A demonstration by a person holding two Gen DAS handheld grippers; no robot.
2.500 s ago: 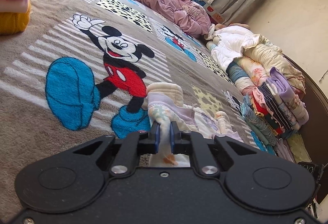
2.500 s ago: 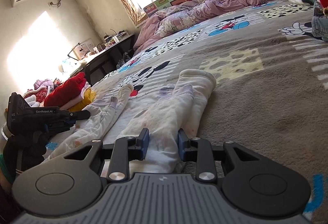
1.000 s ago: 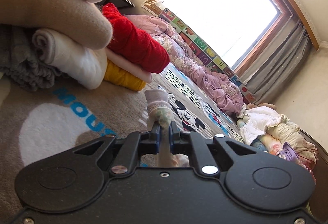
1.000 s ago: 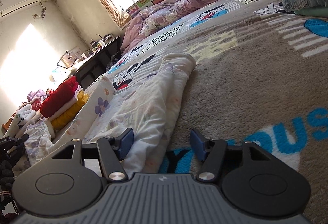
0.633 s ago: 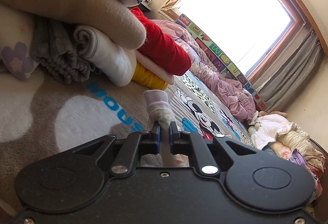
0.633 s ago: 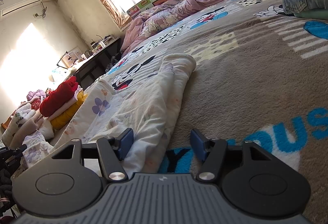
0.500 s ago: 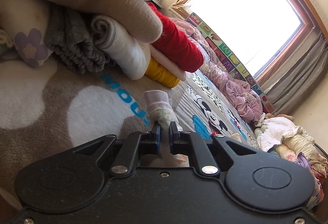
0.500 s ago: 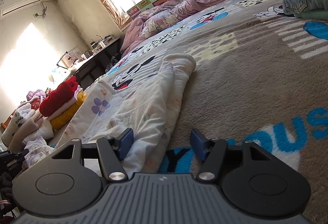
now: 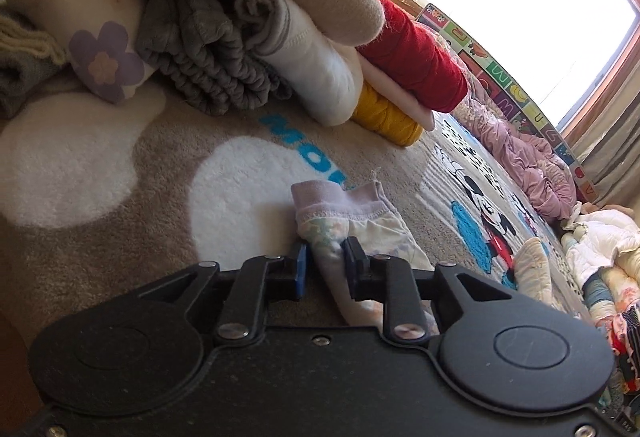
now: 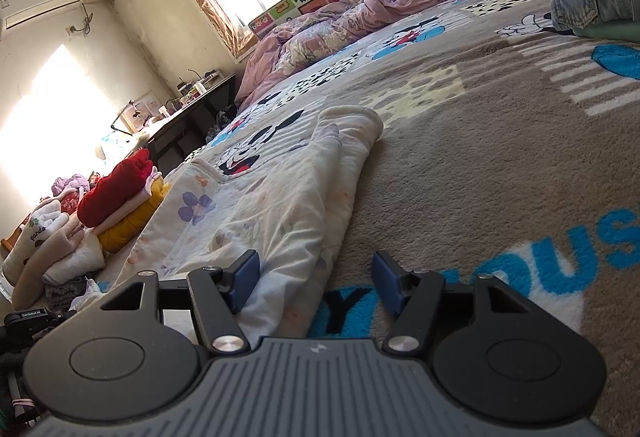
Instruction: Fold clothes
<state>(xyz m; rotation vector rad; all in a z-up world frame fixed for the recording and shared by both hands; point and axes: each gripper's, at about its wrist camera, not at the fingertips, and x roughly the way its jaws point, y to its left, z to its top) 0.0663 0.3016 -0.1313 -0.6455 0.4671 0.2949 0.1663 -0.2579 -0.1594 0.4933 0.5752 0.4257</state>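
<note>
left gripper (image 9: pixel 323 269): my jaws opening, pale floral cotton garment's (image 10: pixel 280 197) lilac cuff (image 9: pixel 332 201) between them
right gripper (image 10: pixel 316 283): open, empty, garment edge at 9 o'clock
done: folded stack (image 10: pixel 120 197), 10 o'clock
left: final folds, stacking

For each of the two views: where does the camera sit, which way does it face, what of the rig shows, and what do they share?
Left wrist: behind the left gripper, low over the blanket, facing the folded pile and window; jaws opening, pale garment between them.
Right wrist: behind the right gripper, facing the window; open fingers astride the garment's edge.
Shared: garment, pile, blanket, pink quilt.
</note>
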